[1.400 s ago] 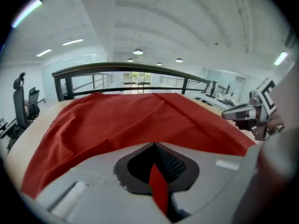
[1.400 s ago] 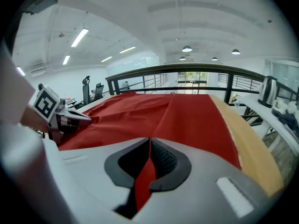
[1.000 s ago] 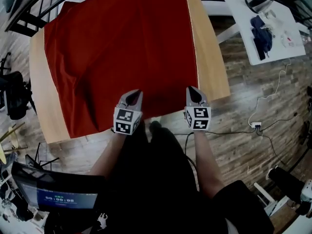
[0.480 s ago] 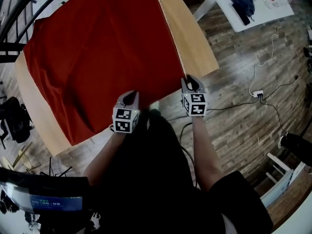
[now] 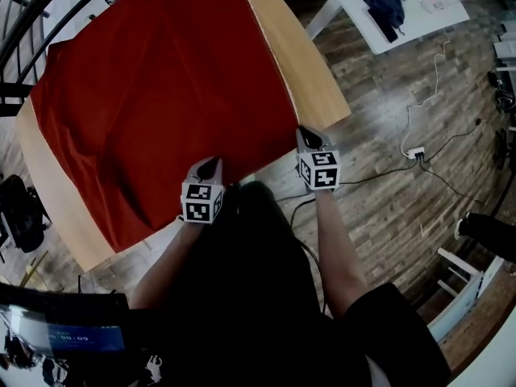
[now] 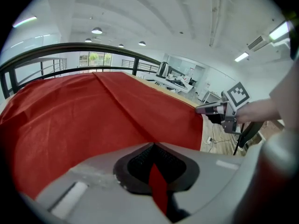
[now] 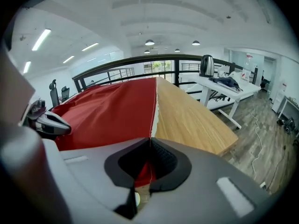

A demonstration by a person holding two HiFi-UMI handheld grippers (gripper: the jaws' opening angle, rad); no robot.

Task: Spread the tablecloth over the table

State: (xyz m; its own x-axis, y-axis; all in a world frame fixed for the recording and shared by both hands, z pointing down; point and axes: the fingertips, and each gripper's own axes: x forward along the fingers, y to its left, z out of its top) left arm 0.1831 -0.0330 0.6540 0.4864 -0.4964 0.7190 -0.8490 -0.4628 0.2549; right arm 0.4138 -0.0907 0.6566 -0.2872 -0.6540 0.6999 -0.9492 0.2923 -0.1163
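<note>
The left gripper [image 5: 211, 165] pinches the tablecloth's [image 5: 161, 95] near hem. The right gripper's [image 5: 305, 135] jaws, just closing, now pinch its corner. The cloth ahead of the 2 claws looks light and limp, so hem corners likely grip best.

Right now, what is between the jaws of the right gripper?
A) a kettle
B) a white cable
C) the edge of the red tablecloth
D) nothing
C: the jaws of the right gripper have just been closing, and its own view shows the hem of the red tablecloth pinched between them.
</note>
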